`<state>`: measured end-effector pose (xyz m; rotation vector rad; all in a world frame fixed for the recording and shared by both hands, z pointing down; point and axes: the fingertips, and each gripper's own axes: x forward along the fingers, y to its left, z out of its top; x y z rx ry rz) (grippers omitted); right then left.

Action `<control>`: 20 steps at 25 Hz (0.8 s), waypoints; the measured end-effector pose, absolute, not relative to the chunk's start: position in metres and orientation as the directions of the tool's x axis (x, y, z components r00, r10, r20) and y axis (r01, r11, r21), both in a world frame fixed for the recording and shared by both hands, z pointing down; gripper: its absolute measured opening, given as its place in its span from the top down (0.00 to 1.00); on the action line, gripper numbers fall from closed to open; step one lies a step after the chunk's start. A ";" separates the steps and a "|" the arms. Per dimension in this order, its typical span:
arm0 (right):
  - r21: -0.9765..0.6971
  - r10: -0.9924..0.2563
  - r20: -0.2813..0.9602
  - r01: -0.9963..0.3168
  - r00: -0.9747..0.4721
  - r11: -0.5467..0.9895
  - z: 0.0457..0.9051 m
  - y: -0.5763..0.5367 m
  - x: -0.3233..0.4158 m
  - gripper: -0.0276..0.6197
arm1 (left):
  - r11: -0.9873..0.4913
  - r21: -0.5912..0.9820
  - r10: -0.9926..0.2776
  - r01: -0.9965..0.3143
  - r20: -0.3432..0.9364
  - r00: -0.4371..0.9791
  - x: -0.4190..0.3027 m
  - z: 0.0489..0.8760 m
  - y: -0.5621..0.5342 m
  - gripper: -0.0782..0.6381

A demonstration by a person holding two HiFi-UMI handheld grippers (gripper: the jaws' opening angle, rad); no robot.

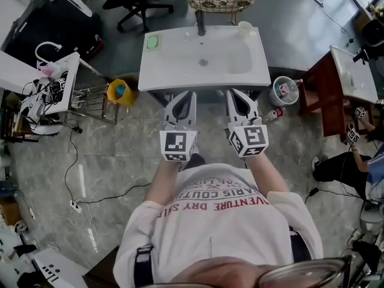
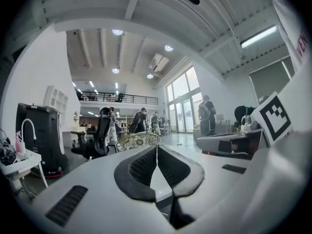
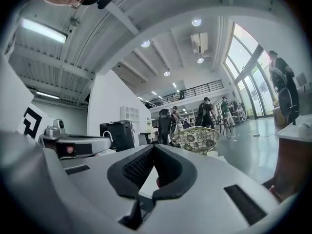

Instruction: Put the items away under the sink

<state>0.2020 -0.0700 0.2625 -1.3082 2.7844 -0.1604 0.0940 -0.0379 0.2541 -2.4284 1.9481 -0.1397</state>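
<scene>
- Two claws we hold level toward the sink: the left gripper [image 1: 180, 98] and the right gripper [image 1: 241, 96], each with jaws pressed together on nothing.
- The white sink [image 1: 174, 71] stands just ahead of us, long axis left to right, tap [image 1: 200, 23] at its far edge.
- On its far corners we see a green item [image 1: 152, 41] and a pale cup [image 1: 245, 27].

Left gripper [image 2: 157, 150]: jaws closed tip to tip, nothing between them, pointing level.
Below the tips: a white surface [image 2: 161, 182], perhaps the sink top.
Beyond the tips: patterned basket [image 2: 139, 141], black office chair [image 2: 97, 135].
Right edge: marker cube [image 2: 273, 117].
Far back: people [image 2: 207, 113] by tall windows [image 2: 181, 101].
</scene>
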 end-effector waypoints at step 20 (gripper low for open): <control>-0.012 -0.791 -0.021 -0.791 -0.612 0.612 0.239 -0.035 0.221 0.92 | -0.224 -0.085 -0.974 -0.971 -0.002 0.225 0.117 0.228 -0.004 0.85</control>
